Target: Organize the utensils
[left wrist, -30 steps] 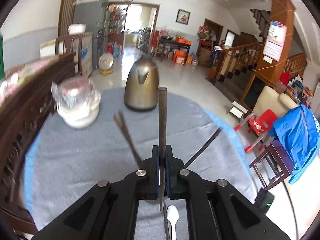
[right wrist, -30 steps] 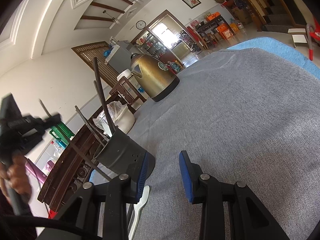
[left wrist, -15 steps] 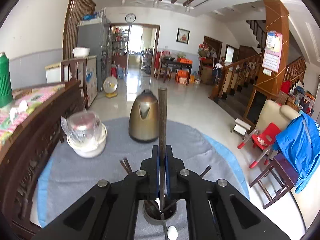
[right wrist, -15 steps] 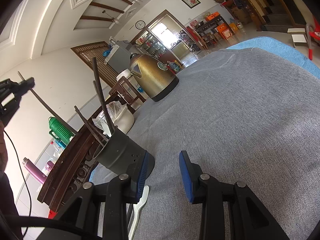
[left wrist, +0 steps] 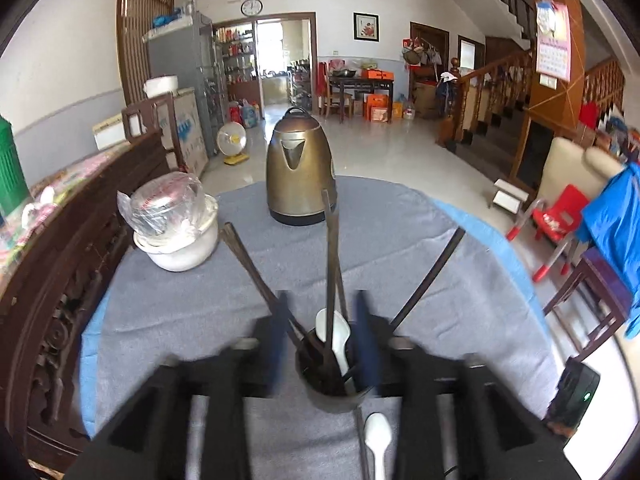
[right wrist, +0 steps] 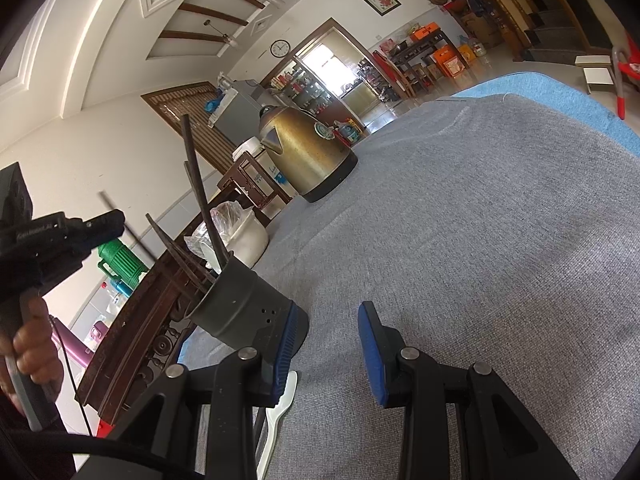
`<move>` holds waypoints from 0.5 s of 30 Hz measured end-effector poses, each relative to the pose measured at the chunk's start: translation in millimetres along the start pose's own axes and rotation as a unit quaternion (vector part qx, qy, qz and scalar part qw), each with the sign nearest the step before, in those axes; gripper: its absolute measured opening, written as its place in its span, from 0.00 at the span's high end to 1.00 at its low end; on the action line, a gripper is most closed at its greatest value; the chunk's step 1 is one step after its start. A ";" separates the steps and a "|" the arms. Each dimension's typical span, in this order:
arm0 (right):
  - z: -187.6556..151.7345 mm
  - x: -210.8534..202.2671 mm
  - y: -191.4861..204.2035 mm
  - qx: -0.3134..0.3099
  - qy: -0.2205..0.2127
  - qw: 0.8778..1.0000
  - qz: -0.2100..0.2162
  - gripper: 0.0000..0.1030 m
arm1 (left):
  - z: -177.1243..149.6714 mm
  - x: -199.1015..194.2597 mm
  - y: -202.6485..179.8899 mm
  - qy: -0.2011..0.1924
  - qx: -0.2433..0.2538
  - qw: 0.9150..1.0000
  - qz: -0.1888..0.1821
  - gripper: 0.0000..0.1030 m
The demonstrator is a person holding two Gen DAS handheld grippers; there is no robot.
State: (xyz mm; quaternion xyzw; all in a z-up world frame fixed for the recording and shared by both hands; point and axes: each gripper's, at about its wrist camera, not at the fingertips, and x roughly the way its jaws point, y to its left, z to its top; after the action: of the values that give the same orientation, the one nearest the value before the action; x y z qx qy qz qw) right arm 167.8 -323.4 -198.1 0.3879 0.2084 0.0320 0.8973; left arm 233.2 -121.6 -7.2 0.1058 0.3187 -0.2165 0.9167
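Observation:
A dark metal utensil cup (left wrist: 334,384) stands on the grey cloth and holds several dark chopsticks (left wrist: 330,264) and a white spoon (left wrist: 334,332). My left gripper (left wrist: 322,338) is open and empty, its jaws wide on either side above the cup. It also shows at the left of the right wrist view (right wrist: 100,226). A second white spoon (left wrist: 378,438) lies on the cloth in front of the cup. My right gripper (right wrist: 326,346) is open and empty, low over the cloth, with its left finger next to the cup (right wrist: 240,306).
A bronze kettle (left wrist: 298,176) stands at the back of the round table (left wrist: 460,280). A white bowl with a plastic-wrapped lid (left wrist: 176,224) sits at the left. A dark wooden bench (left wrist: 60,248) borders the left side. A black device (left wrist: 572,394) lies at the right edge.
My left gripper held one chopstick upright over the cup and has opened. The chopstick now stands in the cup. The right gripper has not moved.

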 end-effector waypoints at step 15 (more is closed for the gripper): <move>1.9 4.6 0.5 0.000 0.009 1.000 -0.006 0.66 | -58.8 -5.3 -10.4 0.029 0.041 0.996 0.071 0.46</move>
State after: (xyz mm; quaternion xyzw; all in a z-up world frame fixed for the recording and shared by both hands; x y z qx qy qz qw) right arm 172.8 -323.4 -198.2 0.3861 0.2185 0.0296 0.8957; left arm 193.0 -109.5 -49.9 0.1718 0.3278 -0.1608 0.9150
